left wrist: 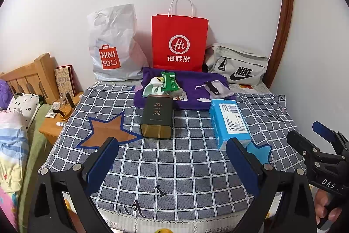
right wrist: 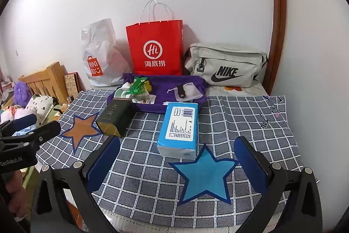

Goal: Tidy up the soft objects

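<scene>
Looking along the left gripper [left wrist: 172, 154], its two blue-padded fingers are seen spread wide apart, with nothing held between them, above a grey checked cloth [left wrist: 174, 171]. A dark tea tin [left wrist: 156, 116] is laid on its side near the middle of the cloth, just beside a brown star [left wrist: 106, 133]. A blue tissue pack [left wrist: 231, 123] is laid to the right, its near end touching a blue star [left wrist: 260, 151] that is partly hidden by the right-hand finger. Behind both, a purple cloth [left wrist: 192, 88] is spread, with a green packet [left wrist: 169, 81] and a small white drawstring pouch [left wrist: 216, 88] resting on it. Against the wall a white Miniso bag [left wrist: 113, 45], a red paper bag [left wrist: 180, 43] and a grey Nike bag [left wrist: 237, 64] are stood in a row. The right gripper [left wrist: 314, 137] is seen at the right edge, held by a hand [left wrist: 325, 209].

From the right wrist view, the right gripper [right wrist: 177, 154] is likewise shown with its fingers wide apart and empty. The blue star [right wrist: 206, 174] lies between them on the checked cloth [right wrist: 141, 178], with the tissue pack [right wrist: 180, 128] touching its upper point. The tea tin [right wrist: 115, 117] is seen beside the brown star [right wrist: 80, 128], and the purple cloth [right wrist: 163, 88] lies behind.
</scene>
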Motion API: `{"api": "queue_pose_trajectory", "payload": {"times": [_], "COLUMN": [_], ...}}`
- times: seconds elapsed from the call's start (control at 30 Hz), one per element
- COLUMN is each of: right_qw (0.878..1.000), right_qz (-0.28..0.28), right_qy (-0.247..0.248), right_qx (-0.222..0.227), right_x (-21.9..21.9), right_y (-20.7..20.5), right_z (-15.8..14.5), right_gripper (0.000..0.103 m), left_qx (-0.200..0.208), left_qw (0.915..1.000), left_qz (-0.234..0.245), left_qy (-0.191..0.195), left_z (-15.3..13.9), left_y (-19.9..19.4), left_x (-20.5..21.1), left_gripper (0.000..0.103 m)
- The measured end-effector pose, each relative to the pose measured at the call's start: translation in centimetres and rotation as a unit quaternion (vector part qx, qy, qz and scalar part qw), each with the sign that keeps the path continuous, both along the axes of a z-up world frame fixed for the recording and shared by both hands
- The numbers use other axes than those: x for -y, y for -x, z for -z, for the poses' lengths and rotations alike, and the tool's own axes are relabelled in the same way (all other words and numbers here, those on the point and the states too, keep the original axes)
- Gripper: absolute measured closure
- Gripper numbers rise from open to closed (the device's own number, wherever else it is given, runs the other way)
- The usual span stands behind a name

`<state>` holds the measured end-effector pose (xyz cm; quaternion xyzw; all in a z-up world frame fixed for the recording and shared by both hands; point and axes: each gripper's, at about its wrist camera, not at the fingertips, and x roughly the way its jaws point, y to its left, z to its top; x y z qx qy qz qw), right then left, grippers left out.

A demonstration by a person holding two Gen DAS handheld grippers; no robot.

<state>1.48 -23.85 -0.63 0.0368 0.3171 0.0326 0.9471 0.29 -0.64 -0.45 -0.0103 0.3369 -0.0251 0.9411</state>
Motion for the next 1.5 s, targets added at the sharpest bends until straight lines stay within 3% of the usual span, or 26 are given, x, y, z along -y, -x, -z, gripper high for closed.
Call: {"api": "queue_pose_trajectory", "payload": {"times": [1.5], "right_qw": [1.0], "right_qz": [-0.016], "right_qy": [0.003], "right_qx": [0.002], "right_x": [-0.02], "right_y": [0.44], "right_z": [-0.08], "right_gripper": [0.0], "left_qx": [0.001], "left_qw": [1.0], "left_qz": [0.001], "left_qy": [0.003], "left_z": [-0.12], "left_y": [0.43], "left_x": [-0.03], "left_gripper": [0.003]}}
